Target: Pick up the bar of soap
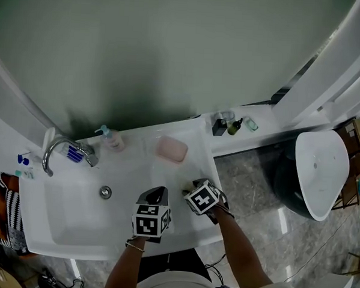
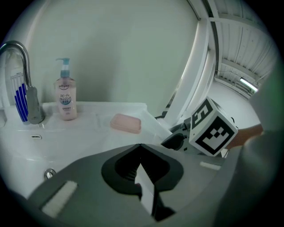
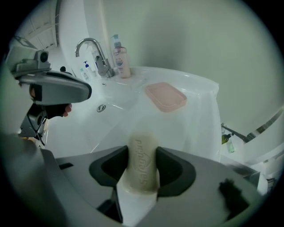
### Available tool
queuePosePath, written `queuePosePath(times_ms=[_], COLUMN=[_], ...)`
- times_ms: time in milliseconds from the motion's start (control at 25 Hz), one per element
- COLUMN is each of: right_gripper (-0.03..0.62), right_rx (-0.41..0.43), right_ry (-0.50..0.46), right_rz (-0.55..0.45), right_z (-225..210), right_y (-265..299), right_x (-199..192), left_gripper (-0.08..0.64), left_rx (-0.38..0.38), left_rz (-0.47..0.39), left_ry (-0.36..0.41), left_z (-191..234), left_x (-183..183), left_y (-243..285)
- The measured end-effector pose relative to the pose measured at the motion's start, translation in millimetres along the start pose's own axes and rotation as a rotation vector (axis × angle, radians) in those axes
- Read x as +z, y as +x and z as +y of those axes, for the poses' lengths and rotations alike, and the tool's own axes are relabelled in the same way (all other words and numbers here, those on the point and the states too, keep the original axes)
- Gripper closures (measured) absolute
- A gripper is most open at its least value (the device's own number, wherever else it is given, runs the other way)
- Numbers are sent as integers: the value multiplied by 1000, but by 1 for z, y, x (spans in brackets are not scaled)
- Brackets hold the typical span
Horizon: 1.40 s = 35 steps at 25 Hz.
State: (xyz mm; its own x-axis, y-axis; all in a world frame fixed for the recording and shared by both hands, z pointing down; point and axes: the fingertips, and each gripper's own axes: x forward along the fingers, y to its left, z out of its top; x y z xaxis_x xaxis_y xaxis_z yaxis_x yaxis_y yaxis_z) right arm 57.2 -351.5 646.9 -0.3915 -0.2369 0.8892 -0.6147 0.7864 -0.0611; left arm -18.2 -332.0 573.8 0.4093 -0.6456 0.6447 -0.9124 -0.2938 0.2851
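Two grippers are in view over the white desk (image 1: 166,176), beside the basin (image 1: 74,216). We find the fingers of the right gripper (image 3: 143,156) grasping the bar of soap (image 3: 141,173). It is a cream bar pinched across its narrow width, embossed face up, with its far end projecting past the fingertips. The left gripper (image 2: 141,148) sits just beside the right one, its fingers clenched together with nothing between them.

We judge the grasp made. No view tells us whether the bar has cleared the desk. A pink soap dish (image 3: 165,96) lies further back on the desk, apart from the bar, and shows nothing in it. A pump bottle (image 2: 65,95) stands near the tap (image 1: 62,149) behind the basin.

In our judgement the next move is a straight lift with an even grip, since a soap bar is smooth and may slip out if the fingers tilt or slacken. The left gripper need play no part.
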Motion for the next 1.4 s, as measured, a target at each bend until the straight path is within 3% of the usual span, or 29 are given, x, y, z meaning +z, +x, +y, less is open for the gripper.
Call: queuePosePath(times_ms=[520,680,840,1040,1400], right_gripper=[380,357,357,357,359], right_rx=[24,11,37,21,-123], right_ry=[95,68,119,116,145], right_rz=[22,27,-54,-135,-347], right_z=[-2,0,-2,-4,-4], right_y=[-2,-3,-18,-44,-100], right_x=[-7,-4,12,30,50], left_gripper=[551,551,551,551,551], left_rx=[-8,-15,-9,-6,-12], left_rz=[-17,-36,-45,-60,-103], left_ry=[24,27,37,36,38], left_z=[-10,-10,-10,-13,-23], left_x=[-1,2,3,6,15], left_y=[-7,-11,-15,-16,-20])
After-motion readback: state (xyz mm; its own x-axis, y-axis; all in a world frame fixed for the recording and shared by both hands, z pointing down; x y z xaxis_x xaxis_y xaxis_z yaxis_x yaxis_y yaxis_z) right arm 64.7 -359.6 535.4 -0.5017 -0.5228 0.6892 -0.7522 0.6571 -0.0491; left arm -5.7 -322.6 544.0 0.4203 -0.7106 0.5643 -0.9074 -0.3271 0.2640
